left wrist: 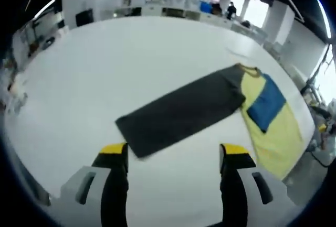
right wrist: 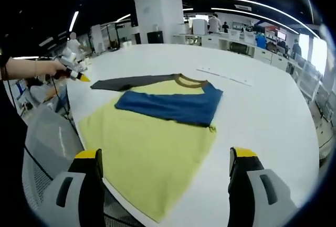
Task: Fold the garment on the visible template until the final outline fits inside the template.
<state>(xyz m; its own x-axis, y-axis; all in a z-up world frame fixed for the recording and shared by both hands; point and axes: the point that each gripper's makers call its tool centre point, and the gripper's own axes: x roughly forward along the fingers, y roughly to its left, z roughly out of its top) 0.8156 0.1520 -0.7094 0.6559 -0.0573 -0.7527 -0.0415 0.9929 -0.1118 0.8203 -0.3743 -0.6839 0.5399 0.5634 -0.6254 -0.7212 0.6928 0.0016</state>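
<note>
Garment: yellow shirt (right wrist: pixel 152 143) on the white table (right wrist: pixel 262 106), blue sleeve (right wrist: pixel 173 106) folded across, grey sleeve (left wrist: pixel 184 111) stretched out.
Left gripper (left wrist: pixel 173 156): jaws wide apart, empty; grey sleeve's end just ahead, long axis running lower left to upper right.
Right gripper (right wrist: pixel 165 161): gaping, empty; shirt hem nearest, collar (right wrist: pixel 190 80) pointing away.
Likely next: fold grey sleeve inward.
</note>
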